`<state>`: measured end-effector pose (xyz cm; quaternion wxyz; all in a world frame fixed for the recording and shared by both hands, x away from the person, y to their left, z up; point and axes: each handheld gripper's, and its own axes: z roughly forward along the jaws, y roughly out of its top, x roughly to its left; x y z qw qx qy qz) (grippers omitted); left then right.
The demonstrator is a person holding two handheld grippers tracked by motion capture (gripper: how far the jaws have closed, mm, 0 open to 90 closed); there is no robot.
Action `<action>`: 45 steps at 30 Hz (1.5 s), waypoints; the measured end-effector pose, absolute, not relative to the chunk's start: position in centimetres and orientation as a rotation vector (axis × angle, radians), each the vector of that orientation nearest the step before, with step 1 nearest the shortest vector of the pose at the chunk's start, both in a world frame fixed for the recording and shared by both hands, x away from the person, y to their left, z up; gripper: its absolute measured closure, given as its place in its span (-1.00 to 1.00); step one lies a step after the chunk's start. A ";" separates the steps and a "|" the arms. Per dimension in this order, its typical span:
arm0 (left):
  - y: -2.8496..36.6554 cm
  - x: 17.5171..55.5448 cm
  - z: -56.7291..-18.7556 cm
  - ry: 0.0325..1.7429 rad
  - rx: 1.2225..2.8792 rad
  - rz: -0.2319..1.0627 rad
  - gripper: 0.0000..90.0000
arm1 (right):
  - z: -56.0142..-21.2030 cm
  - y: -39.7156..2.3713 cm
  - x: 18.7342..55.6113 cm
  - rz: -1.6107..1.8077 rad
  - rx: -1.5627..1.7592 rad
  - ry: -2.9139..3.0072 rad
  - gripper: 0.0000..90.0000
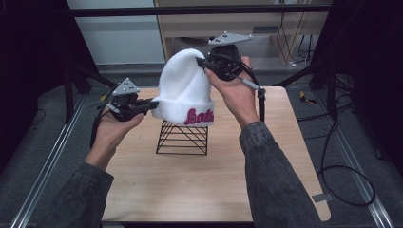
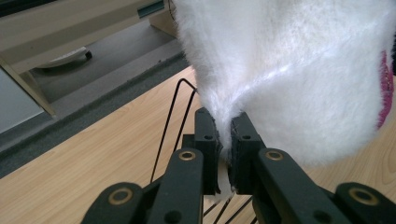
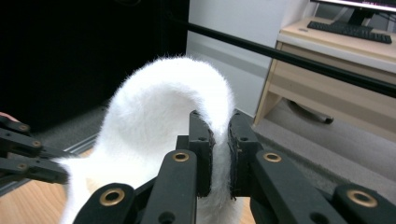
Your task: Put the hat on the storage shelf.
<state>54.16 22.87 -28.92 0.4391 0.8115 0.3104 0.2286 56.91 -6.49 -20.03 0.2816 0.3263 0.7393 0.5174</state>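
Observation:
A fluffy white beanie (image 1: 183, 88) with pink lettering on its cuff hangs in the air over a black wire stand (image 1: 183, 137) in the middle of the table. My left gripper (image 1: 153, 103) is shut on the cuff's left edge; in the left gripper view its pads pinch the white knit (image 2: 280, 70) at the gripper (image 2: 224, 140). My right gripper (image 1: 202, 62) is shut on the upper right of the beanie near its crown. In the right gripper view the white fabric (image 3: 159, 107) is squeezed between that gripper's (image 3: 220, 140) jaws.
The light wooden table (image 1: 190, 190) has bare surface in front of the stand. A wooden desk (image 3: 336, 70) stands beyond the table's far edge, with cables on the grey floor (image 1: 342, 156) at the right. A metal rail (image 1: 43, 166) runs along the left.

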 end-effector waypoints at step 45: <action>24.0 56.6 -34.6 0.873 2.017 0.620 0.87 | -25.1 -4.8 59.6 1.361 0.874 2.031 0.85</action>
